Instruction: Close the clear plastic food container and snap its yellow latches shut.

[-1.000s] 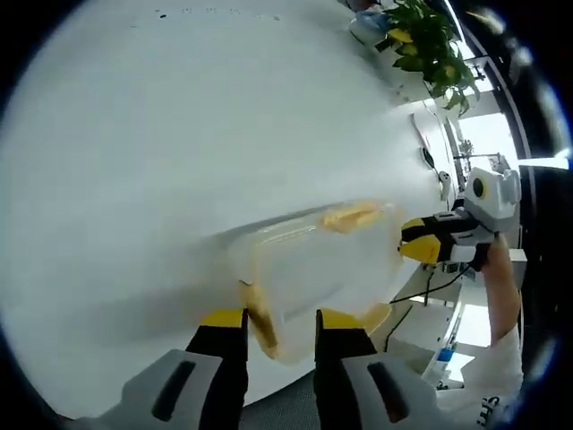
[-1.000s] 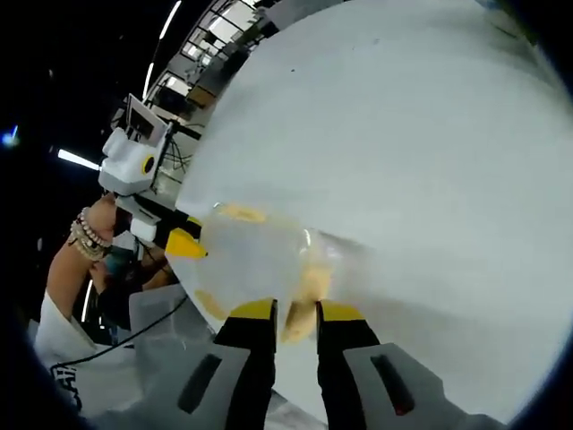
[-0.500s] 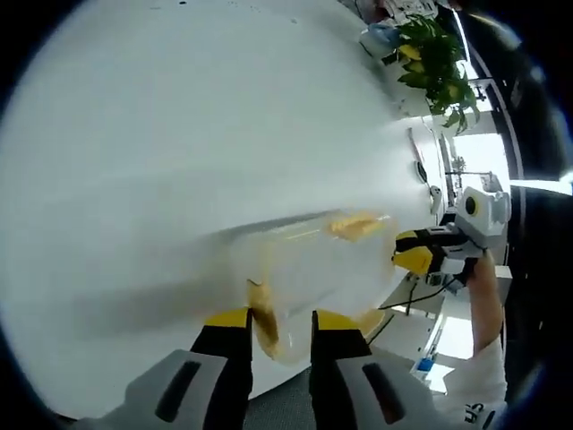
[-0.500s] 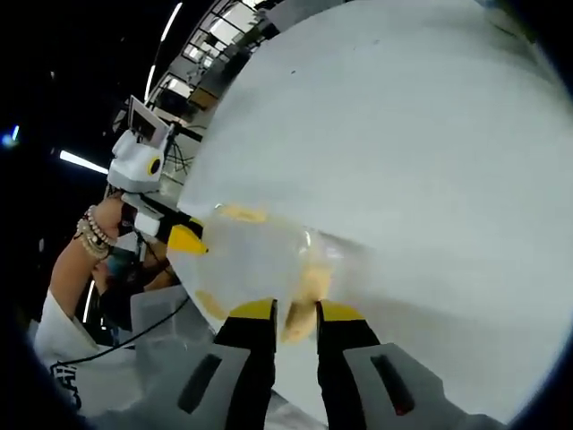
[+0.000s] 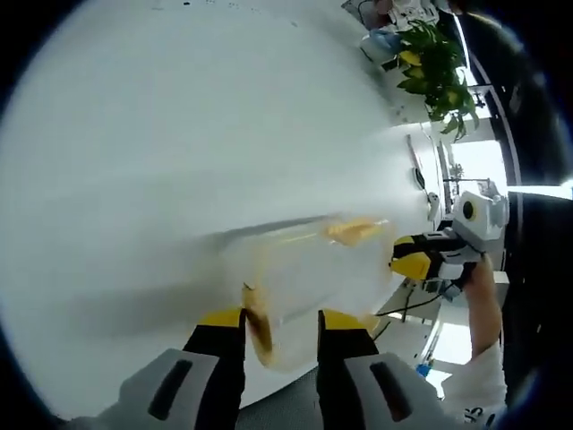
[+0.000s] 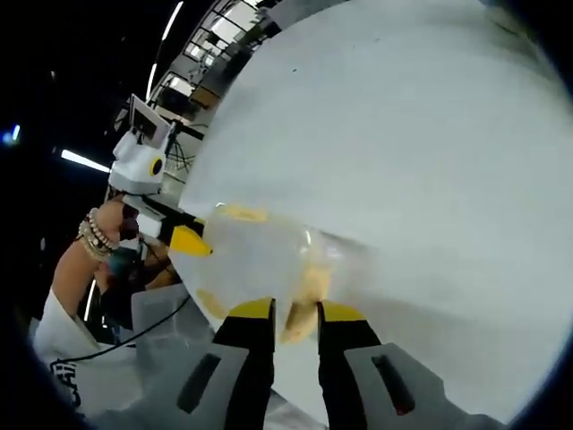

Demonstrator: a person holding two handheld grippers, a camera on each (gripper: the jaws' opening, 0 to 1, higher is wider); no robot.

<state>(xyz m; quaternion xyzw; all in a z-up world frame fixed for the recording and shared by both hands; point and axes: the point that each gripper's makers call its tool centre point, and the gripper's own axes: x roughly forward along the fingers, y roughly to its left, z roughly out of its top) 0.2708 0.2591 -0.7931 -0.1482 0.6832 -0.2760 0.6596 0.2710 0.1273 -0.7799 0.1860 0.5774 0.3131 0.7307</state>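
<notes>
Left gripper view: the left hand-held gripper (image 5: 276,322) rises from the bottom edge, its two yellow-tipped jaws set a short way apart on either side of a yellow latch (image 5: 259,321) at the near end of the clear plastic food container (image 5: 309,278). Whether the jaws press on the latch or merely flank it cannot be told. The container lies on the white table (image 5: 179,143), close to its near edge; its clear walls blur into the white surface, so its outline is hard to trace and the seating of the lid cannot be confirmed. A second yellow latch (image 5: 351,231) shows on the far long side. At the right, the right hand-held gripper (image 5: 412,264) meets the opposite end of the container, held by a hand (image 5: 476,273). A potted plant (image 5: 431,55) stands at the upper right. Right gripper view: the right hand-held gripper (image 6: 293,318) likewise has its jaws narrowly parted around a yellow latch (image 6: 304,300) at that end of the container (image 6: 255,260). The left hand-held gripper (image 6: 190,240) touches the far end, held by a hand (image 6: 107,224) wearing a beaded bracelet (image 6: 89,237). The table edge cuts off part of the container's underside.
</notes>
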